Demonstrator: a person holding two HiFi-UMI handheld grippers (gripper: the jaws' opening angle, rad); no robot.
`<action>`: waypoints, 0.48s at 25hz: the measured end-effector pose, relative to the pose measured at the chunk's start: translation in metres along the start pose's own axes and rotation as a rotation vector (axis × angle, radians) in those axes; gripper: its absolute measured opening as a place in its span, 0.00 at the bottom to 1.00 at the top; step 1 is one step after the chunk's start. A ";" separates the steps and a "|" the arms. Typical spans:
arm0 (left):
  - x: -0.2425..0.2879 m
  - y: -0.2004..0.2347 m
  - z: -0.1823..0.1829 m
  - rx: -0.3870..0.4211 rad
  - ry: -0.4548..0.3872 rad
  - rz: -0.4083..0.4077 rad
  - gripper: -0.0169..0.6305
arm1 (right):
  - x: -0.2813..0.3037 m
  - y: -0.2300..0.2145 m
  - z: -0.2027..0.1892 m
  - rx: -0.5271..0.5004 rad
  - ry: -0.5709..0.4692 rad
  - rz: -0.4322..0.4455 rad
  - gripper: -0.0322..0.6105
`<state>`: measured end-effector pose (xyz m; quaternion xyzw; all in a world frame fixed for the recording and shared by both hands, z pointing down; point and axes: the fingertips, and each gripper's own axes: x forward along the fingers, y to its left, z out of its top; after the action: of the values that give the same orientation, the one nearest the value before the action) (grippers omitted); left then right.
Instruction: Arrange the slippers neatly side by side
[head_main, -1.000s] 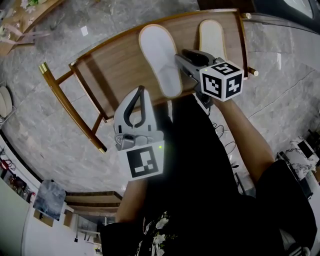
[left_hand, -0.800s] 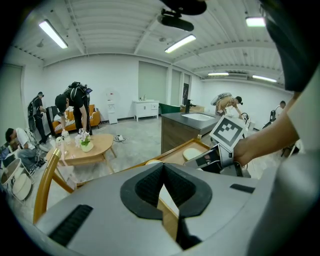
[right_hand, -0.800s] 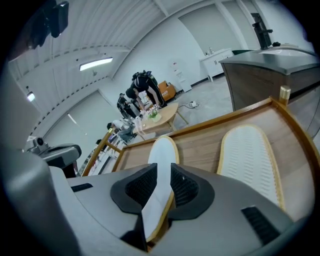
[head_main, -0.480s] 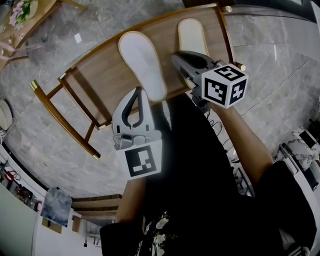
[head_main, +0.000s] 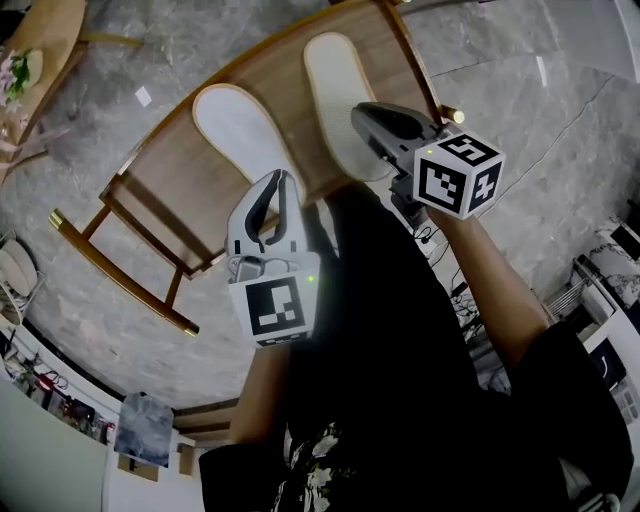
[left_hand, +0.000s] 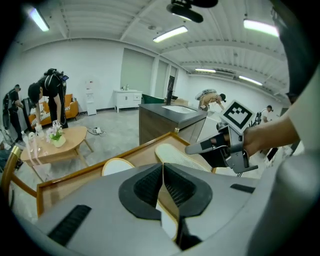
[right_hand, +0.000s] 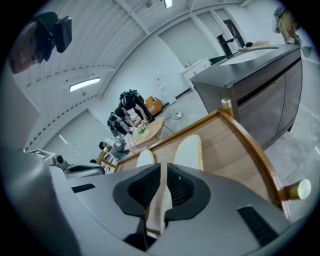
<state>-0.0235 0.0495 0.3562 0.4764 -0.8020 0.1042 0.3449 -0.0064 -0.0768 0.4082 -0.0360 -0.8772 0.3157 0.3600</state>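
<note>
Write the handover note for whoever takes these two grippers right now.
Left gripper: shut and empty, over the near end of the left slipper.
Right gripper: jaws have just been closing and now pinch the near edge of the right slipper.
Things: both slippers lie on the wooden bench, roughly parallel, with a narrow gap between them.
Done: the pair is nearly side by side.
Left: probably even the right slipper up with the left one, then let go.
</note>
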 end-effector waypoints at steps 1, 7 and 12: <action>0.004 -0.004 -0.001 0.000 0.009 -0.016 0.03 | -0.004 -0.004 0.000 0.000 -0.005 -0.008 0.10; 0.029 -0.026 -0.003 0.031 0.042 -0.086 0.03 | -0.025 -0.028 0.001 -0.005 -0.025 -0.058 0.15; 0.048 -0.045 -0.008 0.036 0.072 -0.130 0.03 | -0.035 -0.045 -0.006 -0.025 -0.005 -0.092 0.18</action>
<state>0.0026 -0.0030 0.3861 0.5295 -0.7544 0.1133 0.3710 0.0311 -0.1195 0.4165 0.0007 -0.8827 0.2881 0.3712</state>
